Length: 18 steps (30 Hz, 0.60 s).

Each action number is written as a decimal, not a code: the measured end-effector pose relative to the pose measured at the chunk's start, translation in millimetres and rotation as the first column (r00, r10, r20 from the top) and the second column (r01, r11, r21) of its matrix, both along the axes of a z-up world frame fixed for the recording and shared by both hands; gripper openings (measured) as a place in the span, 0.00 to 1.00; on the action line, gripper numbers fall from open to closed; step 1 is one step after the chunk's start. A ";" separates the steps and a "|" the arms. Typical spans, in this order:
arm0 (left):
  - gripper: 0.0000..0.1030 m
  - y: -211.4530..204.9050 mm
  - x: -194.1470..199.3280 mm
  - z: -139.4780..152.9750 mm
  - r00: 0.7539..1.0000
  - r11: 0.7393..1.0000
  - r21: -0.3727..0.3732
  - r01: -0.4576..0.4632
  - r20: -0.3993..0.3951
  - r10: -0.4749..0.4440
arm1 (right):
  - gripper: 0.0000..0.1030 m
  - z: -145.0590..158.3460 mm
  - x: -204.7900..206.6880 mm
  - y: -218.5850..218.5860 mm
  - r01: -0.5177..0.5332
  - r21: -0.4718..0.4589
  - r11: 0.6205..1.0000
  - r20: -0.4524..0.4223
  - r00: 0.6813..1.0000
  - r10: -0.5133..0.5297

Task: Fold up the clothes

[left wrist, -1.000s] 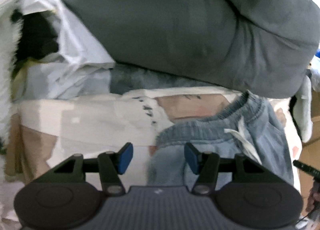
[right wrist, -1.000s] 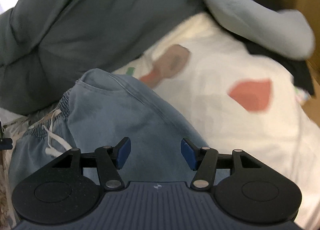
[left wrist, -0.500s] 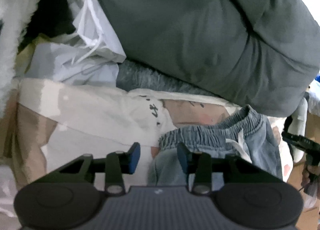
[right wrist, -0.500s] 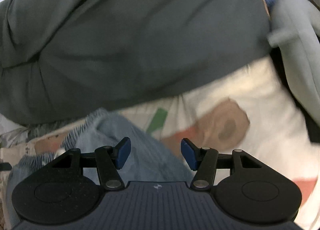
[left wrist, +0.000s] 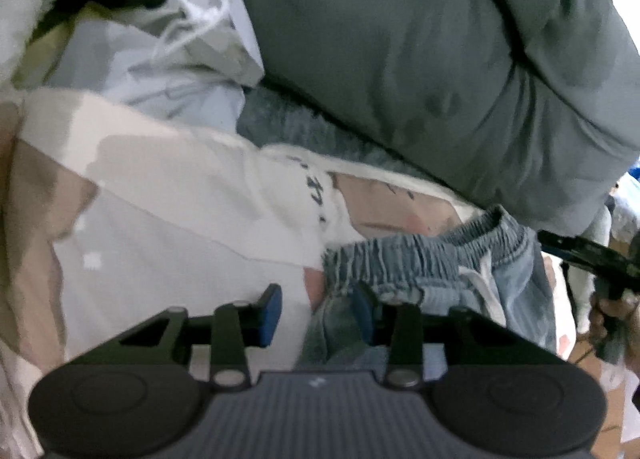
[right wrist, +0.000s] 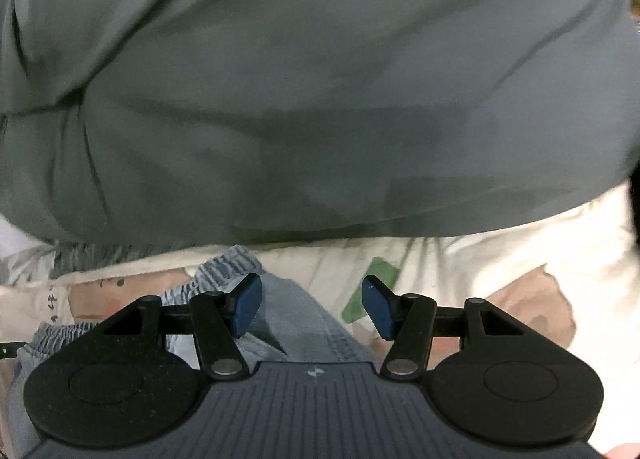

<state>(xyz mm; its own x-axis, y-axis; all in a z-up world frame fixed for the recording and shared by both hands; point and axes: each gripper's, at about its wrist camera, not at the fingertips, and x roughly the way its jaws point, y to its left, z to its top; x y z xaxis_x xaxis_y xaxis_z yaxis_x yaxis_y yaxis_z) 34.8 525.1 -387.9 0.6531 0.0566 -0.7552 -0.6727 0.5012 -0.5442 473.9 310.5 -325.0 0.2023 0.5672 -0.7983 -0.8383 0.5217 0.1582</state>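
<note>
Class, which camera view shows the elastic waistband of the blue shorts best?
The left wrist view: the elastic waistband runs almost fully across it. The right wrist view shows only short bits, partly hidden by the right gripper.

A short column of dark printed characters (left wrist: 314, 195) runs down the white printed cloth (left wrist: 168, 219), just left of the elastic waistband of the blue denim shorts (left wrist: 424, 259). They are too blurred to read, and no other text is legible.

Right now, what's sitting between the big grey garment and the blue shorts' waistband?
A cream printed cloth lies between the grey garment and the shorts' waistband. The left wrist view shows it best.
</note>
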 end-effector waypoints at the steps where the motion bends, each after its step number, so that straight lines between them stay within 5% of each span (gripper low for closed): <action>1: 0.40 -3.0 1.8 -1.4 1.000 1.000 -0.003 0.014 -0.003 -0.014 | 0.60 -2.2 -0.6 3.0 -0.010 -0.011 1.000 -0.002 1.000 0.010; 18: 0.58 -9.0 28.4 -10.5 0.995 0.997 -0.020 0.073 -0.062 -0.074 | 0.61 -38.4 0.8 18.4 -0.129 -0.218 0.967 0.011 0.991 0.134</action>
<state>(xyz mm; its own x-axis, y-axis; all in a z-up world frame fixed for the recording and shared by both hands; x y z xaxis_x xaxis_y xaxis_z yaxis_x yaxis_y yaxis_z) 63.3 516.0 -398.4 0.6065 -0.0035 -0.7950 -0.6676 0.5409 -0.5117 474.7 328.9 -363.4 0.1590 0.4048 -0.9005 -0.9041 0.4261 0.0319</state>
